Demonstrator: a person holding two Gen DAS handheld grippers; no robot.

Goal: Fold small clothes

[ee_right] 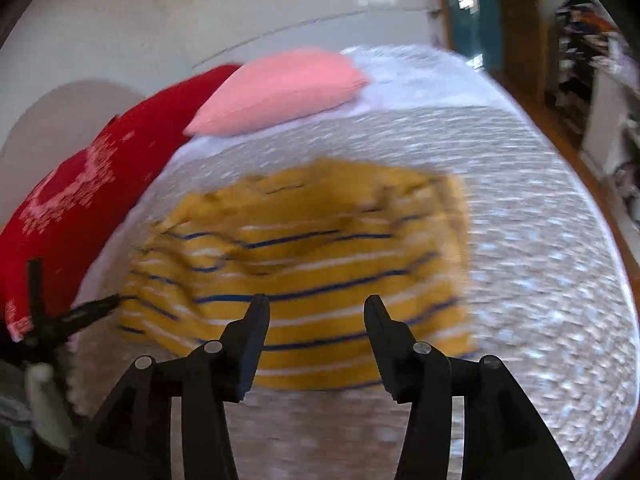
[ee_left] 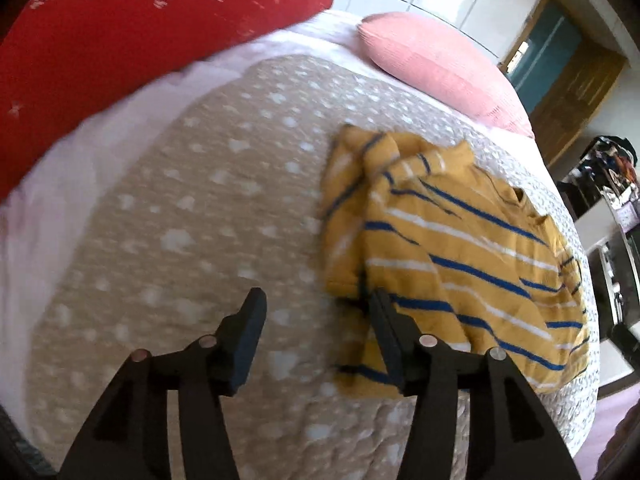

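Note:
A small mustard-yellow shirt with blue and white stripes [ee_left: 448,248] lies crumpled on the beige star-patterned bedspread [ee_left: 200,208]. My left gripper [ee_left: 316,300] is open and empty, above the bedspread at the shirt's left edge, its right finger over the shirt. In the right wrist view the shirt [ee_right: 312,264] lies straight ahead, blurred. My right gripper [ee_right: 316,304] is open and empty, over the shirt's near part. The left gripper [ee_right: 80,312] shows at the left edge of that view.
A red patterned pillow [ee_left: 120,40] and a pink pillow [ee_left: 440,68] lie at the head of the bed. A wooden door frame [ee_left: 572,80] and cluttered shelves [ee_left: 612,172] stand off the bed's right side. White wall behind.

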